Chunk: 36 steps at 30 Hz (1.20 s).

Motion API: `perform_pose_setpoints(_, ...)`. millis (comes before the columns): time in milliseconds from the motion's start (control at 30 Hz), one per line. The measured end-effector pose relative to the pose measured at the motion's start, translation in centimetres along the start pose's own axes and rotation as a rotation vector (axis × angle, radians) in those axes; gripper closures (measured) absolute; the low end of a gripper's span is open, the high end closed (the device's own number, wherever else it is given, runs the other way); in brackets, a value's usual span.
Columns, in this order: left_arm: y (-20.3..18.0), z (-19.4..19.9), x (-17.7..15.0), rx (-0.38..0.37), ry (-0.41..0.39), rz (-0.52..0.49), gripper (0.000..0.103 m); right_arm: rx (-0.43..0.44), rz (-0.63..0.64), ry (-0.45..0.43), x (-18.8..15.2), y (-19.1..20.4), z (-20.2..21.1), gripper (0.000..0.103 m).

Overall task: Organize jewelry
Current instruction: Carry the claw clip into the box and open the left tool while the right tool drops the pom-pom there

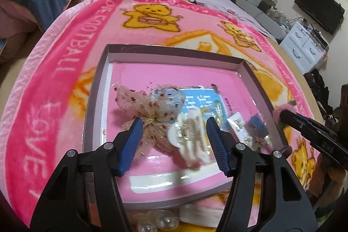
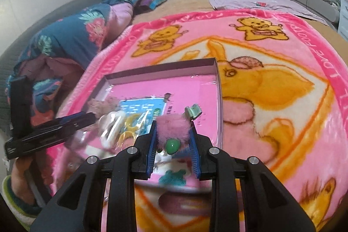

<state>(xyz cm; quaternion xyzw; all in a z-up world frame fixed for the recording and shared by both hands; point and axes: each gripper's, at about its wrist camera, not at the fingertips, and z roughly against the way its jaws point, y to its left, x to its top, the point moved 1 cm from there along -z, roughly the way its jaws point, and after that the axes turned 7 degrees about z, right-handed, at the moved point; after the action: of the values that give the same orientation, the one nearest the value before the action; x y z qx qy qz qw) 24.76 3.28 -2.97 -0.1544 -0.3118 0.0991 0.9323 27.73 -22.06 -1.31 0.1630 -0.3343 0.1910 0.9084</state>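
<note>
white claw clip [image 1: 188, 140] motion-blurred, pearly beads [image 1: 159, 222] cut off by bottom edge, box's near rim hidden behind gripper arms

Pink blanket [image 1: 65, 79] w/ yellow bears, pink fuzzy clip [image 2: 171, 127], white claw clip [image 1: 187, 140].

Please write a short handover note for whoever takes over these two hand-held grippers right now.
Left gripper: fingers apart, hanging over the white claw clip; the pads do not touch it.
Right gripper: shut on the fluffy pink hair clip, held above the box's near right corner.
The shallow box lies on the pink blanket. It holds the claw clip, a sheer bow and small packets.
Done: several pieces are in the box.
Left: probably place the pink clip, then tidy the white one. Pearl beads lie outside the box's near edge.
</note>
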Motion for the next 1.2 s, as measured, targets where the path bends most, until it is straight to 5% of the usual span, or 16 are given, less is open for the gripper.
perform_pose_setpoints(333, -0.2, -1.1, -1.4, 0.007, 0.058, -0.026, 0.05, -0.102, 0.025, 0.037, 0.9, 0.3, -3.3, 0.077)
perform_pose_setpoints(600, -1.3, -1.6, -2.8, -0.01, 0.095, -0.056, 0.049, -0.079, -0.028, 0.041, 0.1, -0.9, -3.0, 0.071)
perform_pose_setpoints(967, -1.2, -0.5, -3.4, -0.001, 0.088, -0.057, 0.037, -0.038, -0.048, 0.02, -0.7, -0.7, -1.0, 0.049)
perform_pose_setpoints(1200, -1.1, 0.6, -3.3, 0.009, 0.063, -0.057, 0.031, -0.045, -0.059, -0.018, -1.1, -0.6, 0.9, 0.025)
